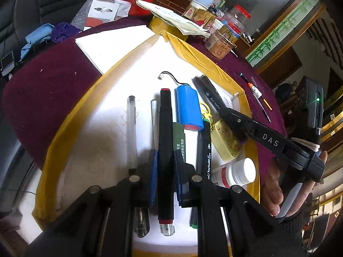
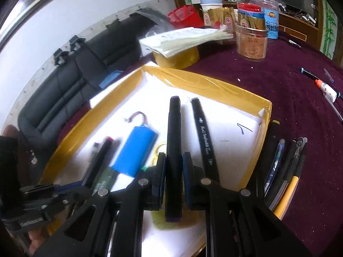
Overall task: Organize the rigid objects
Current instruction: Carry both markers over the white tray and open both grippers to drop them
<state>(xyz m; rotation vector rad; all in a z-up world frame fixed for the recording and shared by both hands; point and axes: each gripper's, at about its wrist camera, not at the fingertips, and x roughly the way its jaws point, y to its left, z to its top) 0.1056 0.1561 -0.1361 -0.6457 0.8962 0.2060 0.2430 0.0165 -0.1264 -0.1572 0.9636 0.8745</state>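
Two markers held: left tool (image 1: 165, 175) clamped on red-capped marker (image 1: 165, 141), frame centre; right tool (image 2: 174, 184) on black marker (image 2: 174, 141), lower centre. Light, stiff, slippery; mid-barrel grip best.

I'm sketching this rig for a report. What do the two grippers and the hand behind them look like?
Both are black plastic. The left gripper and right gripper have dark blue pads on flat fingers, with round silver pins at the linkage joints. Seen from the left wrist view, the right gripper's long body carries white letters "DAS", a pale band wrapped near the handle and a small green light. The bare hand shows a dark cuff.
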